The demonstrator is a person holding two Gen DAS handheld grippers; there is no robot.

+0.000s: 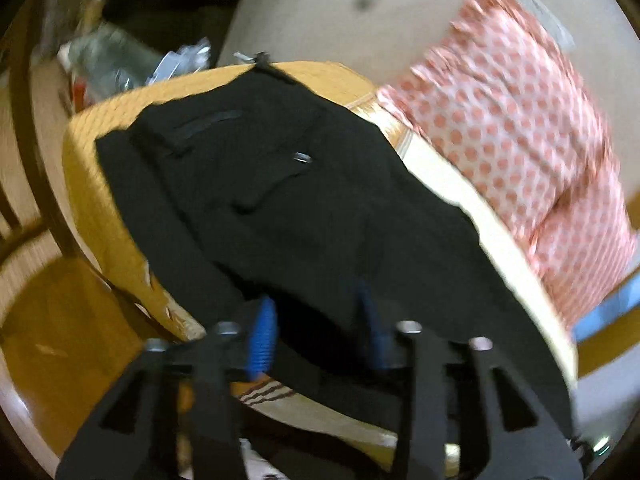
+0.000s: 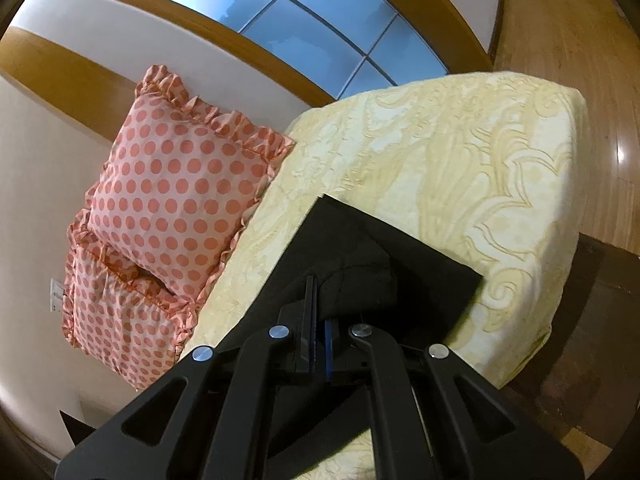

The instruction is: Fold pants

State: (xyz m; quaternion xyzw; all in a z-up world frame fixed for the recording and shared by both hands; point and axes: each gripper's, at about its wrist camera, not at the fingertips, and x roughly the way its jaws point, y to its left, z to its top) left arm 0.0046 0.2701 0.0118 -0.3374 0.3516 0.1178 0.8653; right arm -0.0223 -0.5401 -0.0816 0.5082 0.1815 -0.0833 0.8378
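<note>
pants (image 1: 304, 208) black, spread flat on yellow bedspread (image 2: 460, 152), pocket up.

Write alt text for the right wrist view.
The right tool is shut on a fold of black pants lying on a bed with a pale yellow patterned cover. Two pink polka-dot pillows lean against the wall to the left, below a window.
</note>
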